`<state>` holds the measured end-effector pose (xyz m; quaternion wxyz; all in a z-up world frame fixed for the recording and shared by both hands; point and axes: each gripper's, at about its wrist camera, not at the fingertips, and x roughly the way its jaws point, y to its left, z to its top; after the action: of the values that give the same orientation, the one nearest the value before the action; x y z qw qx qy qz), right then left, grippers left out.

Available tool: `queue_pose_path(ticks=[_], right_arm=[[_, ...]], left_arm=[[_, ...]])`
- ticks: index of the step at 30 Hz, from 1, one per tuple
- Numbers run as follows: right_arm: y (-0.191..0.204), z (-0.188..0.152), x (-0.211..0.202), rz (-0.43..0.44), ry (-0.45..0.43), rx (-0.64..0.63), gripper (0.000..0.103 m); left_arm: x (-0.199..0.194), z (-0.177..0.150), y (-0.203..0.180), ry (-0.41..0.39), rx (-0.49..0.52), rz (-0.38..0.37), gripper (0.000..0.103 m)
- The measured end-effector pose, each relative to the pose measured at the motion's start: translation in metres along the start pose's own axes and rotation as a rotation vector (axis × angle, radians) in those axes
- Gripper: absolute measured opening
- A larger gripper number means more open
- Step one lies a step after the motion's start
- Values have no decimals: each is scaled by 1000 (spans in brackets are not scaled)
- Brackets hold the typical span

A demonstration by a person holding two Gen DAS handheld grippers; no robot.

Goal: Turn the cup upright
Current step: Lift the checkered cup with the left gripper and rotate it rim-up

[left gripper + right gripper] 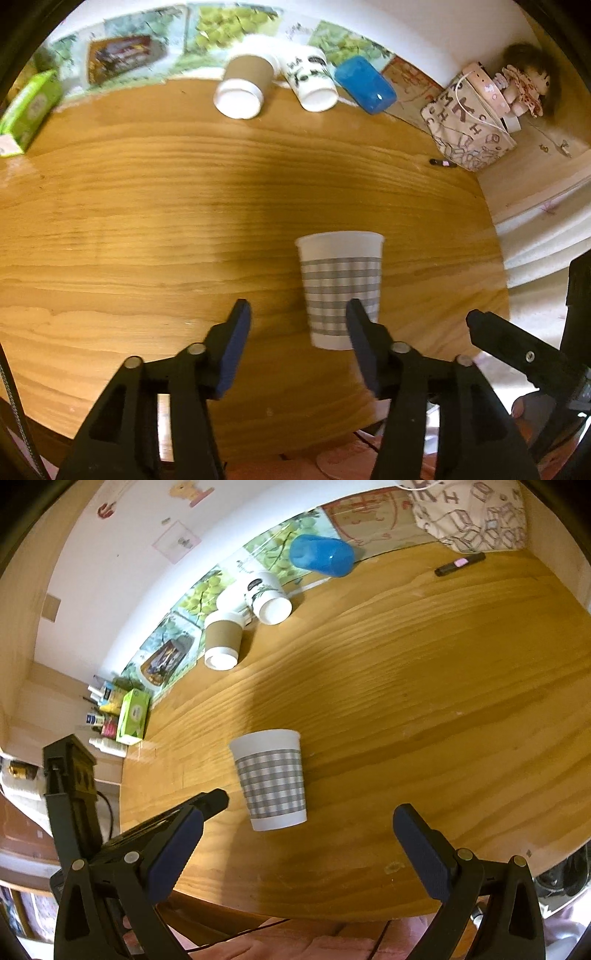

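Both claws stood spread and empty: my left claw (297,314) and right claw (299,821) near the striped paper cup (271,784), which sat on the wooden table (406,686). I judged a clumsy pinch could crush or skid it off the near edge.

White paper cup (340,286) (271,782) with grey checked band, lying on its side near the table's near edge, mouth facing far.
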<state>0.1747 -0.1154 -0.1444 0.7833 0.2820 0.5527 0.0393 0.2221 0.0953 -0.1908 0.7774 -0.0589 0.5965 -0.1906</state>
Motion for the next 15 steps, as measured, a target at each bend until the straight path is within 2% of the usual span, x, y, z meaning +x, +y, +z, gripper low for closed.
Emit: queue_pose_path(ticks=[2,6,12,15], right_arm=[[4,0,3,-5,-1,-20,103],[14,2,11,-47,-22,-82,103],[30,2,26,-138,-103,-207,103],[32,3,35,-170,-117,-229,103]], left_arm=[[-7,-2,2,-37,8,35,71],[-19,-7,9,-109,17,70,72],[-40,-9,21,-194,40,60,72],[-51,-5,25,-236,59,41,72]])
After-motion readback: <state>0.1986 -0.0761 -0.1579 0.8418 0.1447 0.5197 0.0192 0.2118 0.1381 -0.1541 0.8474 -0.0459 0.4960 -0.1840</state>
